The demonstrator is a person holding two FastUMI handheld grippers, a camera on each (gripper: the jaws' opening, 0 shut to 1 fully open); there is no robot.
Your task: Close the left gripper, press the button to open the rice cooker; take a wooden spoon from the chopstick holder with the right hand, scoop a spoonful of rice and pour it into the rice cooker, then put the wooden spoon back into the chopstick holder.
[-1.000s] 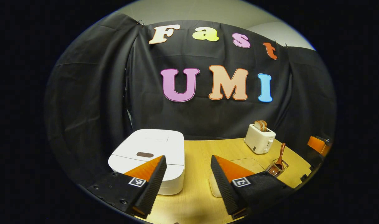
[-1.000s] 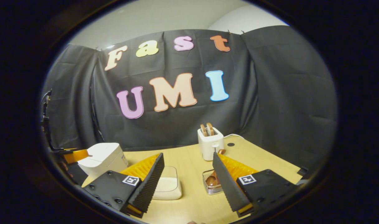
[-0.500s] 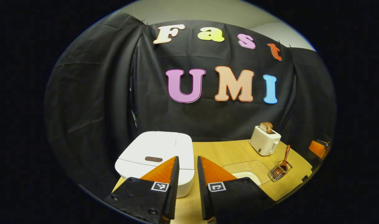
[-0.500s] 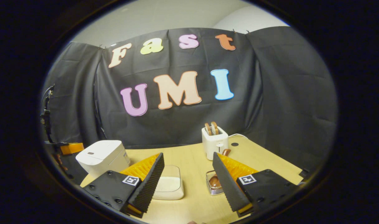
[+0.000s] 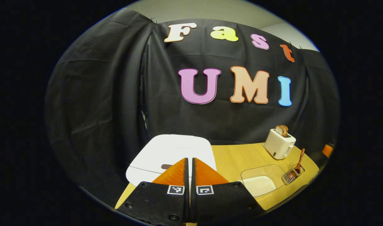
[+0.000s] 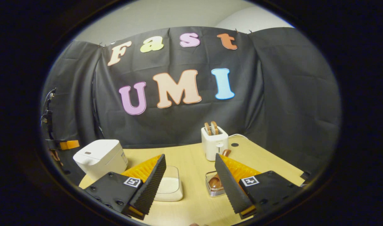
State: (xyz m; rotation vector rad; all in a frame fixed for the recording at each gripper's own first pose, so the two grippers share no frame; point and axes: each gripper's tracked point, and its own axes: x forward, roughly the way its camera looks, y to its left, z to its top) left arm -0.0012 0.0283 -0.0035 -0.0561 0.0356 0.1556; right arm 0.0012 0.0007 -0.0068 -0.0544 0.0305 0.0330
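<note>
Just ahead of our left gripper [image 5: 188,163], whose fingers are pressed together on nothing, we see the white rice cooker [image 5: 172,152] with lid down and its dark button [image 5: 166,166] beside our fingertips, while our right gripper [image 6: 190,174] gapes empty, the wooden spoon [image 6: 217,179] in its chopstick holder [image 6: 211,188] beyond it.

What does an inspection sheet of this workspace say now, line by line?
Surface: wooden table, dry.
Job's things: rice cooker lid down; spoon standing in the holder; rice box with clear lid.
Clutter: toaster with bread in its slots.
Grippers: left gripper shut, aimed at the cooker's button; right gripper open, empty.
Cables: white cord behind the toaster.
Surroundings: black cloth wall.
</note>
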